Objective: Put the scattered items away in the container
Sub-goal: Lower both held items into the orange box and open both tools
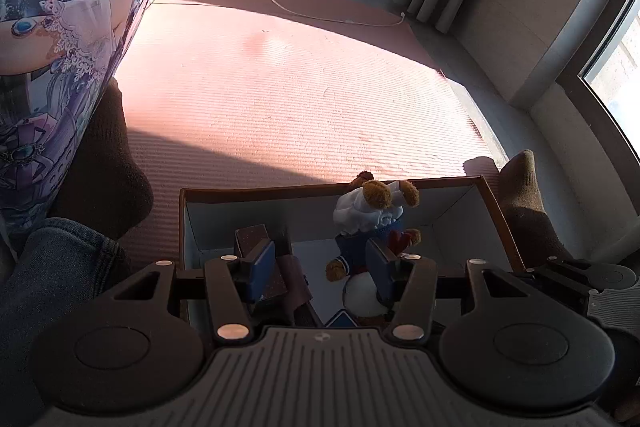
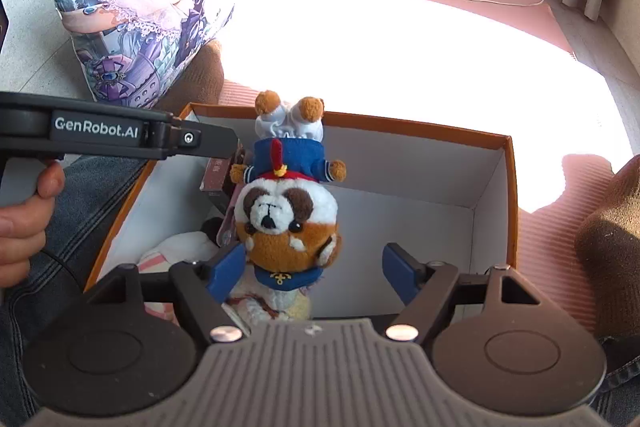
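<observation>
One brown-and-white plush dog in a blue sailor jacket (image 2: 286, 211) stands upside down inside the single orange-rimmed cardboard box with white inner walls (image 2: 506, 195), its head down between the fingers of the right tongs (image 2: 316, 273) and its two brown-tipped feet up past the box's far rim. The right tongs are spread wide: the left blue pad touches the side of the dog's head, while the right pad stands clear of it, so nothing is clamped.

The left tongs (image 1: 320, 267) are also released and wide apart, hanging over the box; the plush shows between and ahead of the fingers, close to the right pad, though contact cannot be told. Just behind the left pad lies one dark brown rectangular packet (image 1: 251, 235). Under the dog, near the right tongs, sits a pale pink-and-white soft item (image 2: 168, 255).

The box rests on a pink ribbed floor mat (image 1: 280, 87). Left of both tongs stands one printed anime-pattern cushion (image 2: 136, 15). A white cable (image 1: 280, 3) trails across the mat's far end.
</observation>
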Tool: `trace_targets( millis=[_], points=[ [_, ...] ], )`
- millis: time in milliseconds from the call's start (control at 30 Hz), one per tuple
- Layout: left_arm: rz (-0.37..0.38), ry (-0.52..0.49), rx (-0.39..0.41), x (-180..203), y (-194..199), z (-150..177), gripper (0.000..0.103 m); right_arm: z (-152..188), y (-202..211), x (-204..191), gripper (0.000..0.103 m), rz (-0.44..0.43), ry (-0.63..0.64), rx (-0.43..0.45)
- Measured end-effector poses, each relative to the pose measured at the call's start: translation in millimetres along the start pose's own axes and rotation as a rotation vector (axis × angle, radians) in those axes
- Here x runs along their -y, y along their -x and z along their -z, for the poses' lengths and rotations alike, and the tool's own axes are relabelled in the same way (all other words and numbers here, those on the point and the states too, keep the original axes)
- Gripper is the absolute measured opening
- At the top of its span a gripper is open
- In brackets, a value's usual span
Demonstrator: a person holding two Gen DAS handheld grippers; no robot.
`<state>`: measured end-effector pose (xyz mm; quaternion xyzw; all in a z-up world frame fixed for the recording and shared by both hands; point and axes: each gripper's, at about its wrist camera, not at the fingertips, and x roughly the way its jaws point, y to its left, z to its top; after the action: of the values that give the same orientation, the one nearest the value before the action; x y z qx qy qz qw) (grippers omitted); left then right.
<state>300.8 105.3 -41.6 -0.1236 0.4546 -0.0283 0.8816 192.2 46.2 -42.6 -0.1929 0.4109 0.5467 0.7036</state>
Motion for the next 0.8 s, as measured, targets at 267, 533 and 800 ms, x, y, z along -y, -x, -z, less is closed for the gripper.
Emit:
trace_targets(
  millis=[267, 533, 800],
  points=[
    [-0.022, 0.003, -0.024, -18.5, -8.5, 15.1, 0.043, -28.6, -48.1, 3.2, 0.03, -0.027, -0.122, -0.023],
    [0.008, 0.022, -0.04, -30.3, -19.5, 22.7, 0.039, -18.8, -98.5, 12.4, 0.01, -0.056, -0.218, -0.113],
    [-0.012, 0.032, -0.013, -34.3, -16.0, 23.5, 0.038, -24.3, -109.0, -5.7, 0.01, -0.09, -0.168, -0.147]
  ],
)
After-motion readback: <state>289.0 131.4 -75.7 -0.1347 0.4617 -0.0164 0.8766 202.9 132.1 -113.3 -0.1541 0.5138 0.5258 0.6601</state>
